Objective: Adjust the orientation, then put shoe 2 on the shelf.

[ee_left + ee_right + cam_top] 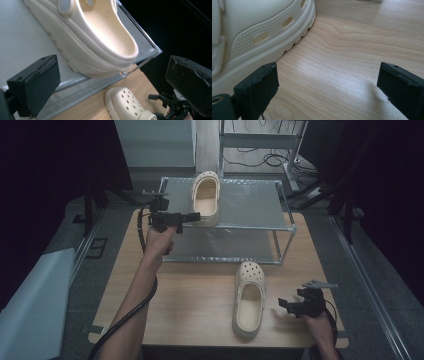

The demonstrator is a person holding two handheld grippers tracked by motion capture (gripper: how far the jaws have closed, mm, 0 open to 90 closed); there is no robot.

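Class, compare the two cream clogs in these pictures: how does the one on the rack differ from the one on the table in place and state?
The rack clog sits on the top shelf of the metal rack; the table clog lies on the wooden table.
The rack clog's heel overhangs the shelf's front edge beside the open left gripper; the table clog lies wholly on the tabletop, near the open right gripper.
Both are cream, upright, toes pointing away, ungripped.

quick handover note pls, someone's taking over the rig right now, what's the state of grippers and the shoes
Left gripper: open, empty, at the heel of the clog on the rack.
Right gripper: open, empty, low over the table, just beside the clog on the table and apart from it.
Done: one clog sits on the top shelf of the metal rack, its heel overhanging the front edge.
Left: probably grasp the table clog and set it on the shelf beside its mate.
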